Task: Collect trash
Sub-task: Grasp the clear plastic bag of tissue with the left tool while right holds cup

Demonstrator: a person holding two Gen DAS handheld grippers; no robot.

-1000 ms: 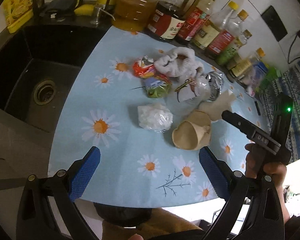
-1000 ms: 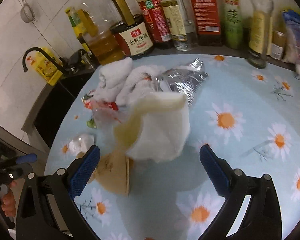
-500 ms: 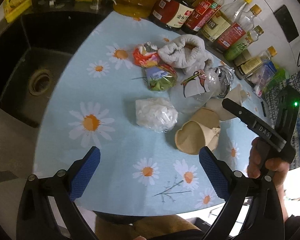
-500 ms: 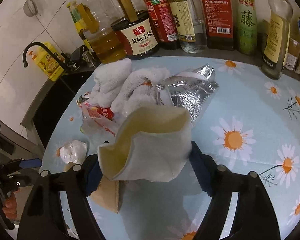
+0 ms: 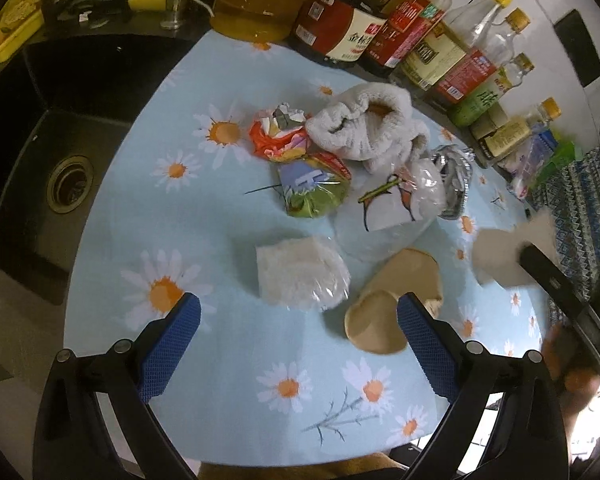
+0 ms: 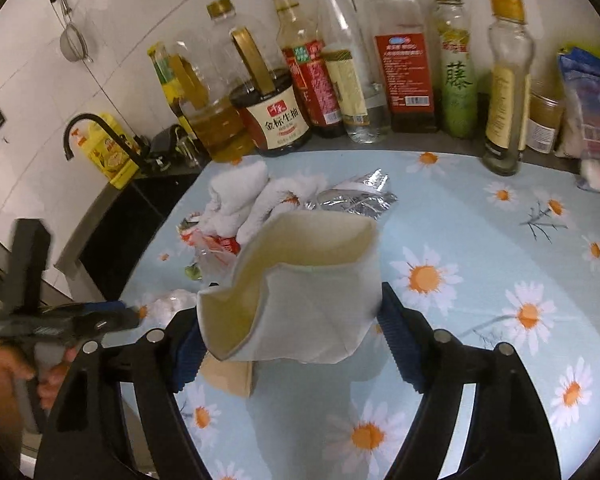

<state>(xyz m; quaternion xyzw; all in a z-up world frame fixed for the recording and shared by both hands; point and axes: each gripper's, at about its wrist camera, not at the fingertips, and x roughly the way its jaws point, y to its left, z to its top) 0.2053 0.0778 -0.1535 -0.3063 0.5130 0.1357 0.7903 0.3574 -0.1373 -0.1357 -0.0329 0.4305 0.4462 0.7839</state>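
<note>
Left wrist view: the left gripper (image 5: 298,316) hangs over the daisy tablecloth (image 5: 228,360), jaws spread wide with nothing between them. A wrapped white wad (image 5: 300,276) sits mid-frame, a flattened brown paper cup (image 5: 392,304) just right of it, and crumpled wrappers (image 5: 300,168) and a white towel (image 5: 364,128) lie above. At the right edge, blurred, is what looks like a pale cup.

Right wrist view: the right gripper (image 6: 290,338) squeezes a crushed white paper cup (image 6: 300,288) at centre frame, lifted off the cloth. Bottles (image 6: 340,72) line the top.
</note>
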